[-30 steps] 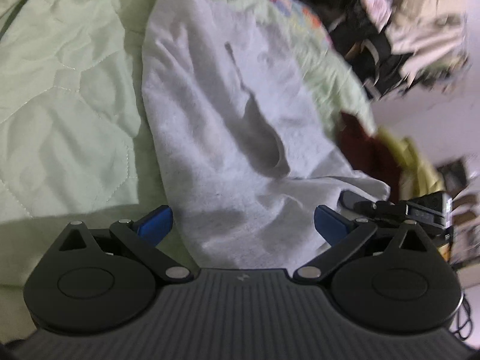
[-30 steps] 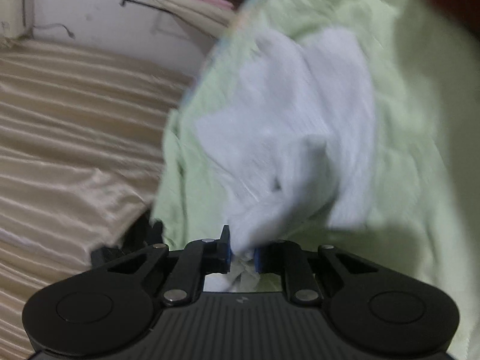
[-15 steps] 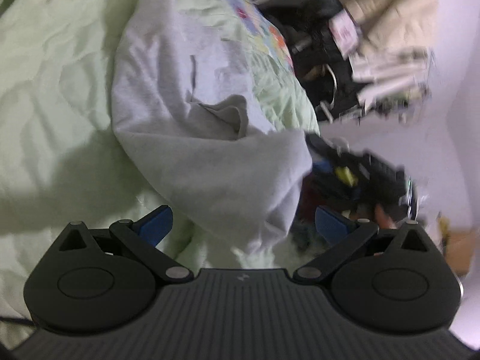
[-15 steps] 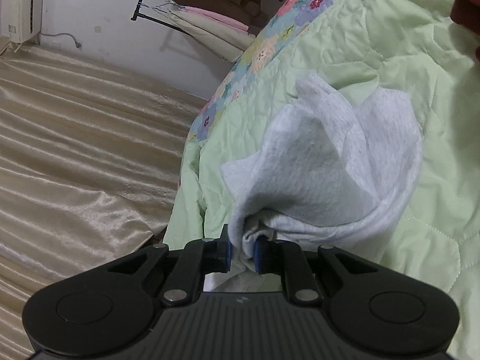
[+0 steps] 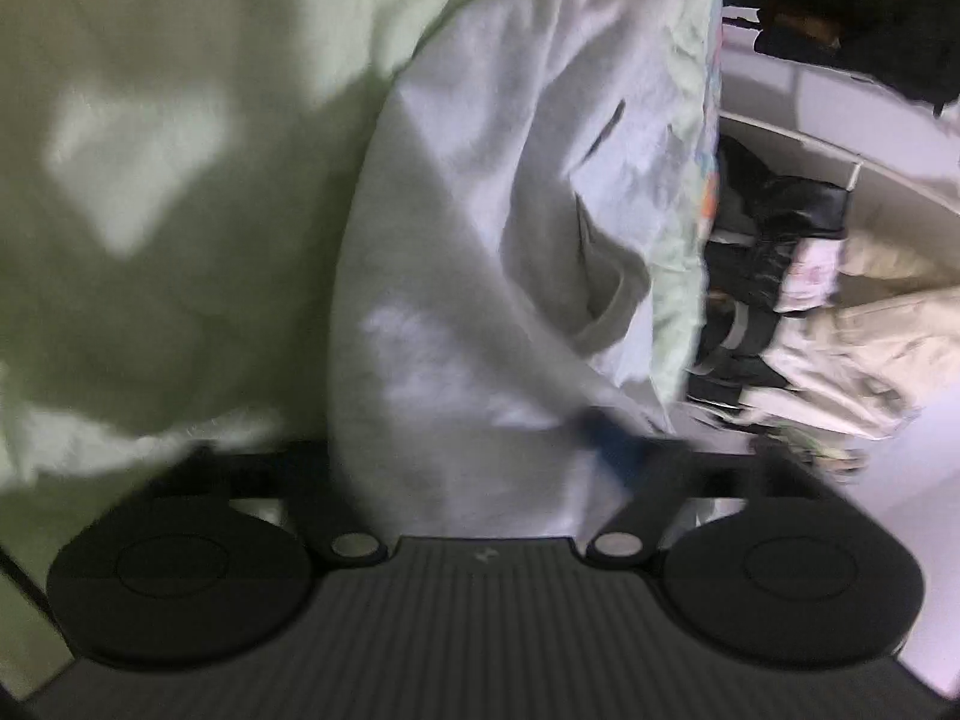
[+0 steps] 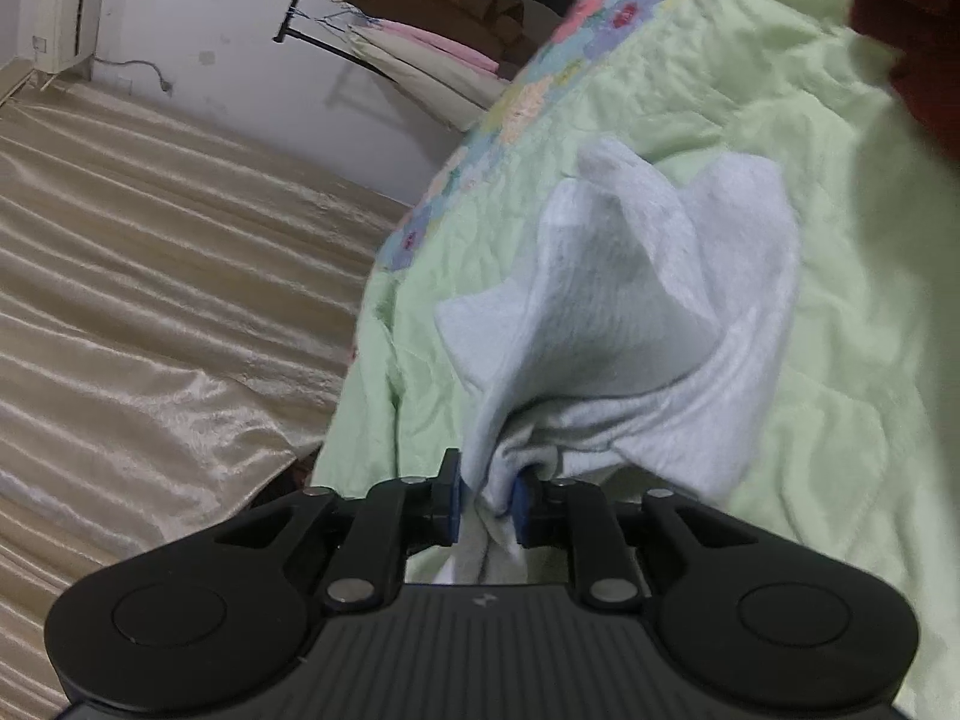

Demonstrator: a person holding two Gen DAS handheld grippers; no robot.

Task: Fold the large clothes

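Grey sweatshirt (image 5: 480, 228) spread across the pale green quilt (image 5: 168, 168) of the bed, long axis running away from the left claw (image 5: 480, 468) toward the far edge of the bed, near end lying right between the jaws. Left claw closing at this moment, cloth between the jaws; blue pad (image 5: 612, 444) on one side smeared by blur, the other pad hidden under the cloth, so no telling whether the pads press yet (probably not quite). Seen from the right wrist, a bunched corner of the sweatshirt (image 6: 630, 324) drawn up from the quilt (image 6: 840, 210) into the right claw (image 6: 487, 504), fabric fanning out ahead of it and to one side. Right claw opening at this moment, narrow gap, both blue pads (image 6: 521, 507) touching the wad of cloth between them. Coming move judged to turn on the left claw, nearer to the loose end and lined up with the length of the garment. Hard to make out: sleeves and hem lost in folds, exact edge of the near end cut off behind the left claw body, dark red garment (image 6: 912, 42) only partly in view at the corner, clutter beyond the bed (image 5: 810, 300) too blurred to name.
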